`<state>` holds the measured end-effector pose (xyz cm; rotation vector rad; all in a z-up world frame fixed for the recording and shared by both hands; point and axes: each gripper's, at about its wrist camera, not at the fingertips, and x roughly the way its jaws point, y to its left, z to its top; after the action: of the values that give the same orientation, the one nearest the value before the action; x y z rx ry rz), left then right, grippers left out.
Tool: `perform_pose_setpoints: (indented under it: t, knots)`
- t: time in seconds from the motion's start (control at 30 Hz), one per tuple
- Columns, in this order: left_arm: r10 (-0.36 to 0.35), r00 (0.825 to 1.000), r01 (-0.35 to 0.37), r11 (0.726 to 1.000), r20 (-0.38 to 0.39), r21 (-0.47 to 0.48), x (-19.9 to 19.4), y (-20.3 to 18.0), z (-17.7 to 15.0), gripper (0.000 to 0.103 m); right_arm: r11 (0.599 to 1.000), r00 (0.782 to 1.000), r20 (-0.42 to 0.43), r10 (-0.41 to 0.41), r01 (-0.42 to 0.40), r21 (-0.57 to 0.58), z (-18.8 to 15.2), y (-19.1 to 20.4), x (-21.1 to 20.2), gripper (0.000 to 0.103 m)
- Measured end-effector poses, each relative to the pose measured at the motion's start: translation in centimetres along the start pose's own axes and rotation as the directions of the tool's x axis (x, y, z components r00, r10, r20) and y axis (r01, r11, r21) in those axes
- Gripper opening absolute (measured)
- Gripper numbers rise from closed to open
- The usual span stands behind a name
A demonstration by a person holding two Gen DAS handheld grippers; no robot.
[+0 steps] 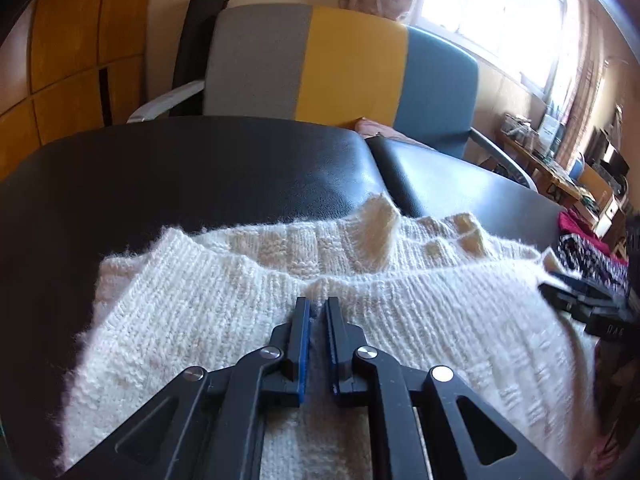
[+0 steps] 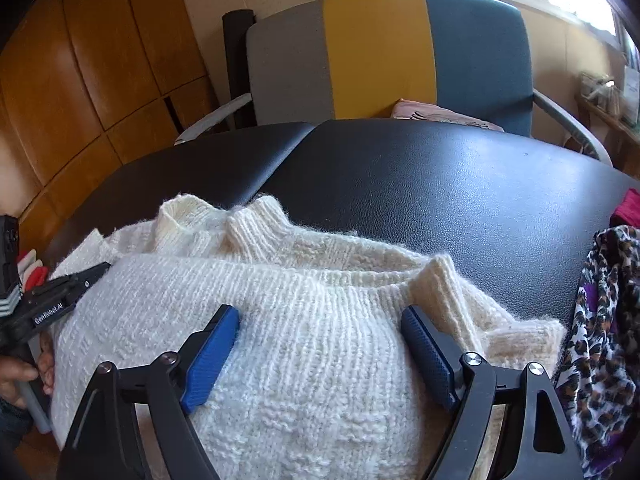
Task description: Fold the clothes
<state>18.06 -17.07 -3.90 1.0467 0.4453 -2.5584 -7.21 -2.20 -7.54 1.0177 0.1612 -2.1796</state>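
Left tool (image 1: 318, 306) pinched on soft, bulky cream knit sweater (image 1: 240, 300) hem ahead; right tool (image 2: 320, 320) wide above it.

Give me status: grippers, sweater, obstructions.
Left gripper nearly shut over white sweater; grip unclear. Right gripper open above it. Leopard-print garment alongside right.

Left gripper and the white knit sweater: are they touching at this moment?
Touching. The left wrist view shows the left gripper with its jaws nearly closed on a raised ridge of the white knit sweater, knit bunched up between the blue pads.
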Motion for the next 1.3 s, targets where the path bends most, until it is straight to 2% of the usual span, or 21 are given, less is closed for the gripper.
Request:
perform_pose_setpoints:
  t: [0.07, 0.13, 0.2, 0.33, 0.4, 0.47, 0.5, 0.6, 0.77, 0.83, 0.97, 1.03, 1.13, 1.2, 1.3]
  knots:
    - [0.011, 1.0, -0.01, 1.0, 0.029, -0.005, -1.5, -0.6, 0.5, 0.017, 1.0, 1.0, -0.003, 0.007, -0.007, 0.024, 0.2, -0.3, -0.4, 0.086]
    - [-0.017, 0.997, 0.016, 1.0, 0.071, 0.012, -3.2, -1.4, 0.8, 0.02, 0.999, 1.0, 0.02, 0.006, -0.007, 0.052, 0.3, -0.5, -1.7, 0.086]
    - [-0.064, 0.994, 0.06, 0.997, 0.092, 0.048, -4.1, -2.6, 1.0, 0.024, 0.998, 0.998, 0.067, 0.009, -0.013, 0.068, 0.6, -0.9, -3.2, 0.094]
    - [-0.161, 0.985, 0.151, 0.977, 0.055, 0.15, -3.3, -6.1, 0.6, 0.028, 0.998, 0.996, 0.087, 0.02, -0.025, 0.063, 0.3, -0.8, -4.5, 0.103]
    - [-0.164, 0.986, 0.157, 0.964, 0.012, 0.214, -1.5, -7.7, -0.1, 0.029, 0.999, 0.998, 0.069, 0.009, -0.011, 0.04, 0.2, -0.8, -4.0, 0.103]
    - [-0.137, 0.99, 0.14, 0.955, -0.028, 0.262, 0.6, -8.7, -0.9, 0.03, 0.999, 0.999, 0.014, -0.034, 0.034, 0.009, 0.0, -1.1, -2.5, 0.103]
    - [-0.148, 0.989, 0.15, 0.956, -0.029, 0.253, 1.1, -8.4, -1.0, 0.03, 0.998, 0.998, -0.015, -0.058, 0.058, -0.008, -0.1, -1.3, -1.7, 0.103]
    - [-0.215, 0.977, 0.213, 0.959, -0.012, 0.184, 1.7, -7.0, -0.7, 0.03, 0.998, 0.998, -0.018, -0.053, 0.053, 0.015, 0.0, -2.1, -0.7, 0.103]
    - [-0.275, 0.959, 0.28, 0.957, -0.064, 0.082, 2.3, -5.7, 1.2, 0.03, 0.998, 0.998, 0.005, -0.058, 0.058, 0.013, -0.1, -2.1, -0.4, 0.103]
    - [-0.327, 0.942, 0.33, 0.944, -0.072, 0.023, 2.3, -5.5, 2.6, 0.032, 0.998, 0.999, 0.012, -0.051, 0.051, 0.02, -0.2, -2.2, -0.4, 0.103]
    - [-0.368, 0.925, 0.373, 0.927, -0.092, 0.044, 3.5, -7.1, 5.3, 0.035, 0.999, 0.999, 0.019, -0.041, 0.04, 0.028, -0.5, -2.3, -0.5, 0.103]
    - [-0.385, 0.917, 0.392, 0.918, -0.102, 0.059, 4.1, -8.0, 6.6, 0.043, 0.999, 0.999, 0.024, -0.032, 0.031, 0.035, -0.6, -2.4, -0.6, 0.103]
    - [-0.396, 0.903, 0.415, 0.905, -0.167, 0.094, 6.1, -9.8, 7.5, 0.047, 0.999, 0.999, 0.031, -0.016, 0.015, 0.047, -0.6, -2.6, -0.6, 0.103]
    - [-0.373, 0.902, 0.405, 0.906, -0.218, 0.124, 8.0, -11.0, 7.6, 0.047, 0.998, 0.999, 0.036, -0.004, 0.002, 0.056, -0.5, -2.8, -0.6, 0.103]
    - [-0.337, 0.914, 0.373, 0.917, -0.227, 0.141, 9.5, -12.0, 7.7, 0.044, 0.997, 0.999, 0.044, 0.011, -0.014, 0.071, -0.5, -3.0, -0.7, 0.103]
